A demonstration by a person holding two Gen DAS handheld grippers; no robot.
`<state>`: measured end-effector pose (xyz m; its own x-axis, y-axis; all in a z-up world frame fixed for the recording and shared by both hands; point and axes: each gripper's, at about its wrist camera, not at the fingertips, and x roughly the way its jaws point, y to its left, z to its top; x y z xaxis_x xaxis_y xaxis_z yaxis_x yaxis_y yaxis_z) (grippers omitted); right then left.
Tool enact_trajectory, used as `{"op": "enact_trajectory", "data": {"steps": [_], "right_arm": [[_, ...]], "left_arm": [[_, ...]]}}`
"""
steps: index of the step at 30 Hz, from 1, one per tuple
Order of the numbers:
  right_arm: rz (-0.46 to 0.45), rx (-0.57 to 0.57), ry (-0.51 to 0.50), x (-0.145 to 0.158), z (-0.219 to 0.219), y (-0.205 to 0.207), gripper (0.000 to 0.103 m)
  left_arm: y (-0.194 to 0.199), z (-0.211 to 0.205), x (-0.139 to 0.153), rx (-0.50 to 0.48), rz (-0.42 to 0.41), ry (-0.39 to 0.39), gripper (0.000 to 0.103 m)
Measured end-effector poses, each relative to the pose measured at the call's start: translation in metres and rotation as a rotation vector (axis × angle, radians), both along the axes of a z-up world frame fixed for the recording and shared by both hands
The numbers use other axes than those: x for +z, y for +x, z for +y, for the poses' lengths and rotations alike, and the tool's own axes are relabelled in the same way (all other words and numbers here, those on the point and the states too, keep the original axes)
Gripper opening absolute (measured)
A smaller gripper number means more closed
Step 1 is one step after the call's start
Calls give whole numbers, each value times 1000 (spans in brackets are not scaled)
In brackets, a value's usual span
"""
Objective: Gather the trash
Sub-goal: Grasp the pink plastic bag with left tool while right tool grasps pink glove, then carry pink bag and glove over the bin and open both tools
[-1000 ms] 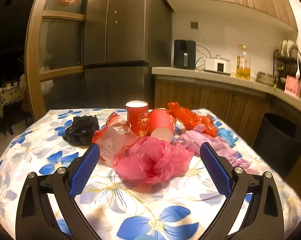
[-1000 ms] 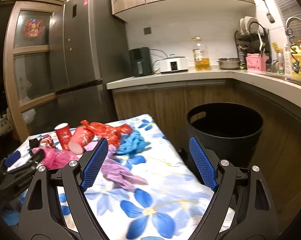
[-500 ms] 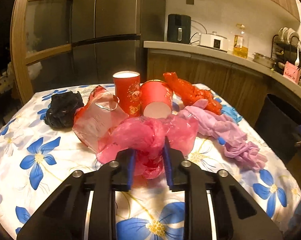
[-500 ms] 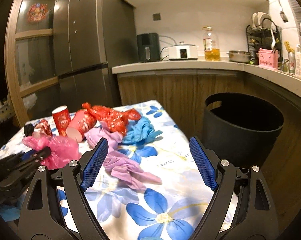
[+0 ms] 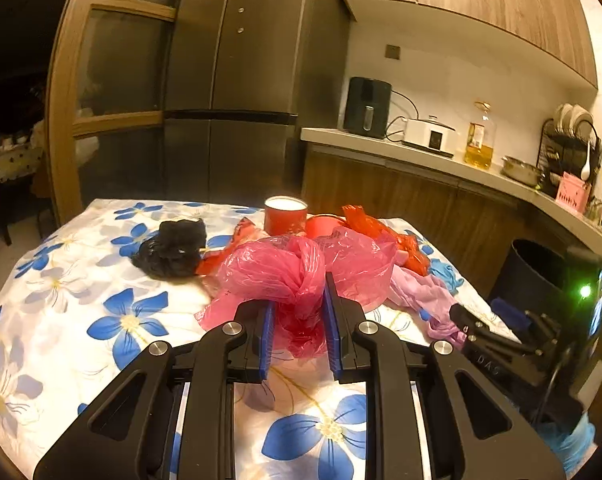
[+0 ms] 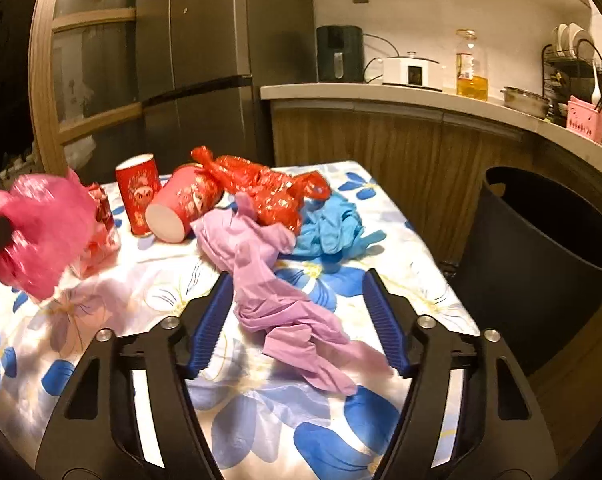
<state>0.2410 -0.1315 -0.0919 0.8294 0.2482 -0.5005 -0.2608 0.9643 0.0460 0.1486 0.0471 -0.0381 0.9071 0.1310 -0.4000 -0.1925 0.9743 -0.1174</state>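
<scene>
Pink crinkled plastic fills the narrow gap of the left tool [image 5: 297,320]: its blue pads press on both sides of the knotted neck of a pink plastic bag [image 5: 301,272], which bulges out above and ahead of the tips. In the right wrist view that same bag [image 6: 41,228] shows blurred at the left edge, raised off the cloth.

The right tool [image 6: 297,320] has its jaws closing, still apart, with a lilac glove [image 6: 269,280] lying between them on the table [image 6: 81,320]; the pads do not press on it.

Beyond the lilac glove lie blue gloves [image 6: 333,228], touching it, and a crumpled red wrapper [image 6: 261,188] resting on top of both. A red paper cup [image 6: 139,194] stands upright, its white inside showing from the left wrist view; whether anything is in it I cannot tell. A second red cup [image 6: 185,208] lies on its side beside it, white bottom toward the camera. A black crumpled bag [image 5: 173,248] sits apart to the left on the flowered tablecloth.

A black bin [image 6: 549,252] stands on the floor just past the table's right edge, below the wooden cabinets; its inside is dark and what it holds cannot be made out.
</scene>
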Motion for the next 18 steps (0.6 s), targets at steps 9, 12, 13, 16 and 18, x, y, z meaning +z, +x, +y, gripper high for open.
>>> {"op": "enact_trajectory", "data": {"steps": [9, 12, 13, 16, 18], "right_arm": [[60, 39, -5, -12, 4, 9, 32], [77, 69, -14, -15, 8, 9, 23], [79, 76, -16, -15, 9, 8, 20], [56, 96, -20, -11, 10, 0, 8], [33, 102, 0, -5, 7, -10, 6]], "left_arm": [[-1, -2, 0, 5, 12, 8, 22], [-2, -2, 2, 8, 11, 11, 22], [-3, -3, 3, 9, 11, 12, 22], [-6, -5, 5, 11, 8, 17, 22], [-8, -6, 7, 11, 4, 23, 22]]}}
